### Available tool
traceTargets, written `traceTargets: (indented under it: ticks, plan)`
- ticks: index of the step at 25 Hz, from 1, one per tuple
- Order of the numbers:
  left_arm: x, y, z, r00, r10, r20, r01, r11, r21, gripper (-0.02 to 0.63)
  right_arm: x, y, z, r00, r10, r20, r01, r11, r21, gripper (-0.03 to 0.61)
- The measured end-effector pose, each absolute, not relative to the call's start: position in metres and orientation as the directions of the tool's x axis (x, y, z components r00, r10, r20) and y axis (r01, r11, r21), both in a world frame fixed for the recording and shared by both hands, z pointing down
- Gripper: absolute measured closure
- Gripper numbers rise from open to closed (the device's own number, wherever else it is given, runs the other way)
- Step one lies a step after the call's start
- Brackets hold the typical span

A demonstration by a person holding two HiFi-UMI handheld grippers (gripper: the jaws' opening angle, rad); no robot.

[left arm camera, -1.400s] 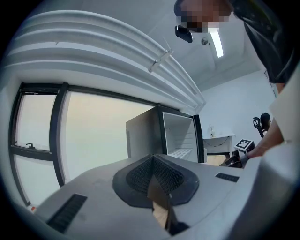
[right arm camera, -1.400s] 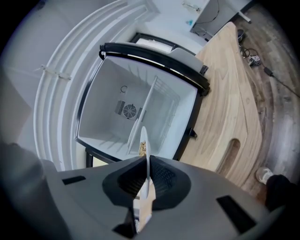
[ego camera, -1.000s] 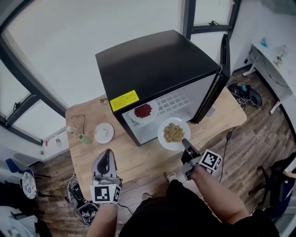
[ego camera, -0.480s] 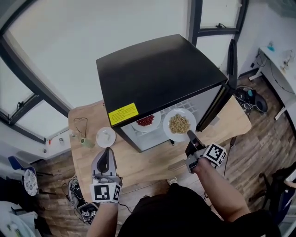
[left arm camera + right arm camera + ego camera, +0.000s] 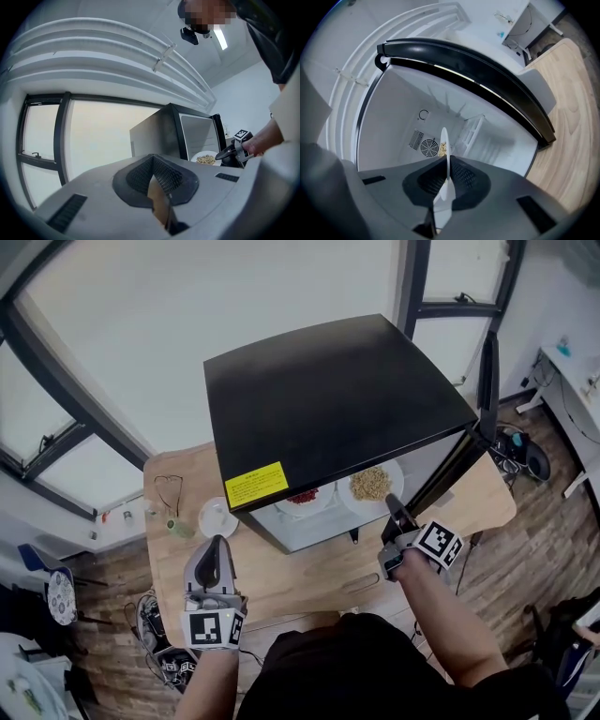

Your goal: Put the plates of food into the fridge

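Note:
The black mini fridge (image 5: 328, 390) stands on the wooden table (image 5: 309, 568) with its door (image 5: 487, 371) swung open to the right. My right gripper (image 5: 389, 509) is shut on the rim of a white plate of tan grains (image 5: 373, 485), which sits in the fridge's opening. In the right gripper view that plate (image 5: 444, 154) shows edge-on between the pads of the right gripper (image 5: 444, 177), facing the white interior. A plate of red food (image 5: 302, 497) rests inside the fridge on the left. My left gripper (image 5: 213, 557) hovers shut and empty over the table's front left; the left gripper (image 5: 157, 187) points up.
A small white dish (image 5: 217, 517), a green thing (image 5: 178, 528) and a pair of glasses (image 5: 169, 489) lie on the table left of the fridge. A fan grille (image 5: 427, 147) marks the fridge's back wall. Windows run behind; wooden floor with clutter surrounds the table.
My right gripper has carried the plate of grains from in front of the fridge forward into its opening, next to the red food. The left gripper has barely moved.

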State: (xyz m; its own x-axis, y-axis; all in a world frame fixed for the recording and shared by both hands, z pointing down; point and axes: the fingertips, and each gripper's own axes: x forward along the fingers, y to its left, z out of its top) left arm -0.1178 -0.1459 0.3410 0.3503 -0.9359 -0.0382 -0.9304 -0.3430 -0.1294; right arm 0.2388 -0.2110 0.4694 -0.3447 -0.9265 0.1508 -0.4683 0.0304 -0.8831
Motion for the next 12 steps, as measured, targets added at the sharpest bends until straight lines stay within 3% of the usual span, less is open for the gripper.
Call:
traceTargets:
  ticks: [12]
  plan:
    - [-0.121, -0.164, 0.338, 0.303, -0.952, -0.047, -0.945, -0.293, -0.144, 0.609, 0.246, -0.259, 0.465, -0.346, -0.916, 0.203, -0.593, 0.046, -0.804, 0.546]
